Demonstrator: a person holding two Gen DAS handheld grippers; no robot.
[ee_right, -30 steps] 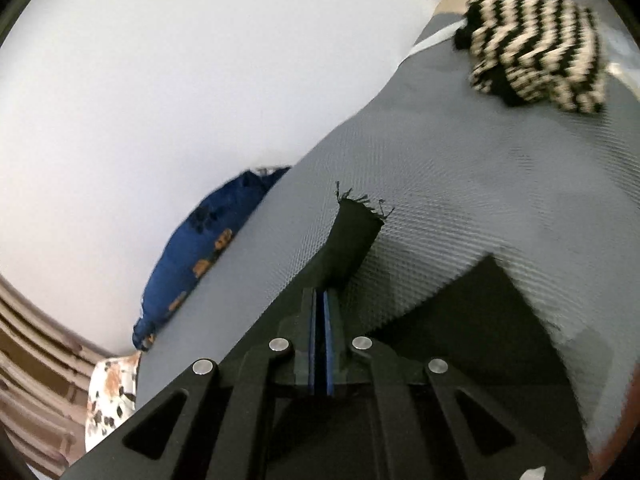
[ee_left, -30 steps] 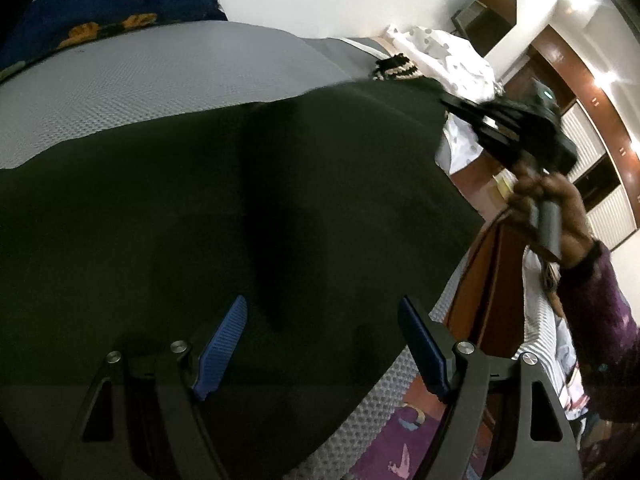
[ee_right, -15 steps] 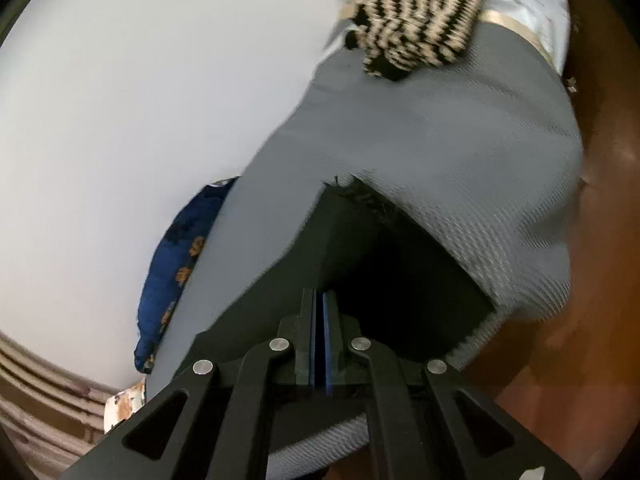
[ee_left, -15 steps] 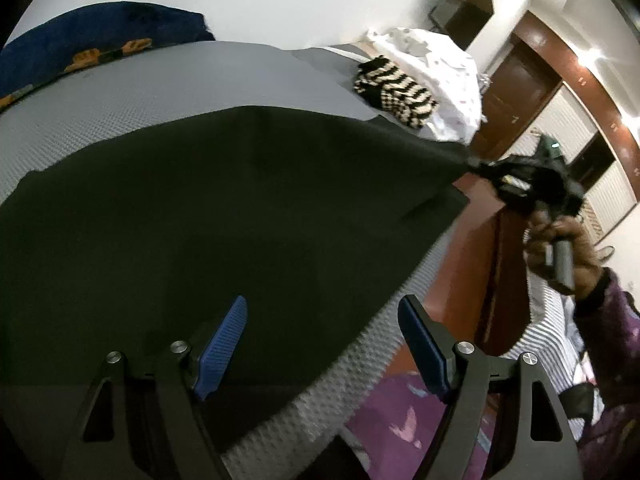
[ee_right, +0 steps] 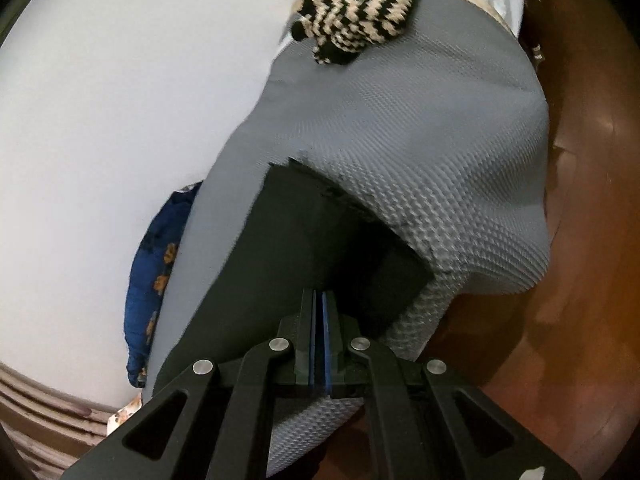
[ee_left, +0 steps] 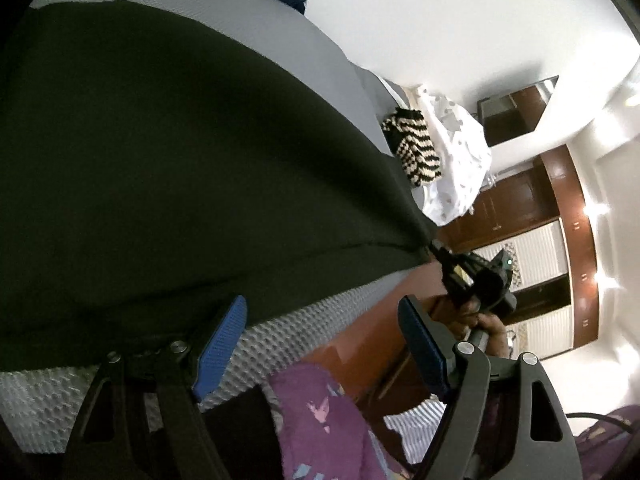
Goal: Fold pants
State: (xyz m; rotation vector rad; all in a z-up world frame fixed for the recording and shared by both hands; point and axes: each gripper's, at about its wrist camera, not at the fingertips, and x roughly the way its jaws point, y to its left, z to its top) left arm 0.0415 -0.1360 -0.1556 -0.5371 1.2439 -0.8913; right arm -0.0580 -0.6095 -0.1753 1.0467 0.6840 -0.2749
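Observation:
The black pants lie spread over a grey textured mattress. My left gripper is open and empty, hanging over the mattress's near edge below the cloth. My right gripper is shut on the black pants at a corner, pulling it taut past the mattress edge. In the left wrist view the right gripper shows at the right, pinching the stretched corner.
A black-and-cream striped knit and a white cloth heap lie at the far end of the mattress. A blue patterned pillow lies by the white wall. A brown wooden floor and wardrobe doors are beyond the bed.
My right gripper has pulled the pants corner outward and down past the mattress edge, stretching the cloth. My left gripper has tilted and drawn back to the near edge, still open.

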